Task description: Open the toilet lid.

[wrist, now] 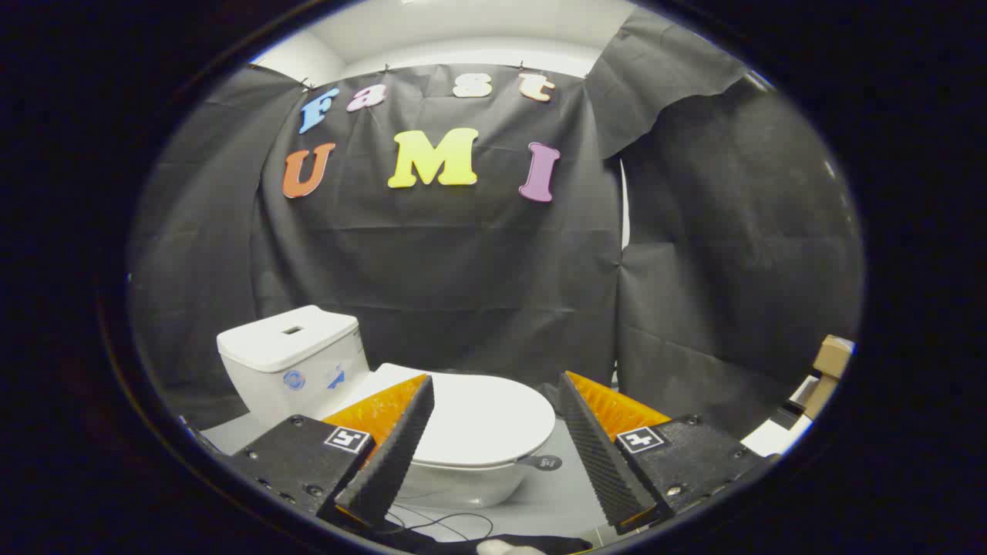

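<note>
A white toilet tank (289,358) stands at ten o'clock of the hand-held gripper (493,432), whose fingers are spread wide, holding nothing. The closed toilet lid (482,420) lies just ahead, between them. The approach seems underway; next, a finger must reach the lid's front edge at two o'clock.

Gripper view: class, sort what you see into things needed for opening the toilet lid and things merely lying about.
Needed:
toilet lid, closed
claw, open, above the lid

Lying about:
tank
black cable on floor
cardboard box
</note>
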Motion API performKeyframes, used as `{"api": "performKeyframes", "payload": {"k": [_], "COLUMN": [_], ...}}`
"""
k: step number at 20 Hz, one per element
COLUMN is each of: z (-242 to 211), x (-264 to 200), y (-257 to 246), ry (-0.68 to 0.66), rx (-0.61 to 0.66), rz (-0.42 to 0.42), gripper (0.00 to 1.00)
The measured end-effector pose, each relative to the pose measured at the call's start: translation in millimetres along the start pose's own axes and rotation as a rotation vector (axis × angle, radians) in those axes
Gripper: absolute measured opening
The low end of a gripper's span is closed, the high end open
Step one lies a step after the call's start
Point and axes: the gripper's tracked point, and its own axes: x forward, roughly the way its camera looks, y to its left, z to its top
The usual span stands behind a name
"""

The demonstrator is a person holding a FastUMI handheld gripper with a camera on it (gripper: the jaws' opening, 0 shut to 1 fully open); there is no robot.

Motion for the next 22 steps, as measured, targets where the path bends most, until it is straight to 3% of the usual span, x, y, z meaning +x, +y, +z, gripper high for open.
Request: {"api": "performKeyframes", "payload": {"k": [16, 22], "z": [2.0, 7.9], "x": [1.1, 23.7], "y": [4.1, 1.7], "ry": [0.012, 0.02], "rx": [0.036, 0.071], "rz": [0.022, 0.04], "gripper": [1.0, 1.0]}}
